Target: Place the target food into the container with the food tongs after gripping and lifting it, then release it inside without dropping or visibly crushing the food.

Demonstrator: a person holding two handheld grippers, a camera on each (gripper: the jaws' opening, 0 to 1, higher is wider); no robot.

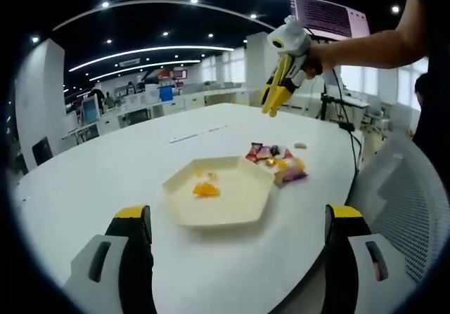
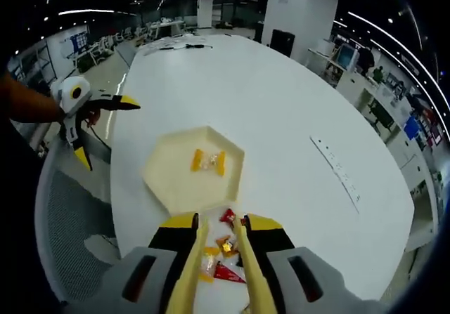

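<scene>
Currently, the right gripper (image 2: 218, 254) is being held above the pile of wrapped snacks (image 2: 219, 258), clamped on the yellow food tongs (image 2: 211, 272), whose arms are standing slightly apart with nothing seen between the tips. The snacks (image 1: 276, 161) are lying on the white table (image 1: 105, 180), just beside the cream hexagonal tray (image 1: 221, 208); one orange piece (image 1: 205, 189) is already sitting inside it. The left gripper (image 1: 239, 258) is being kept back, jaws wide apart and empty. For this step, the tongs are probably best lowered around a single packet and closed gently, so nothing is being crushed. The table is large, rounded and glossy; an open-plan office with ceiling strip lights is being seen beyond.
</scene>
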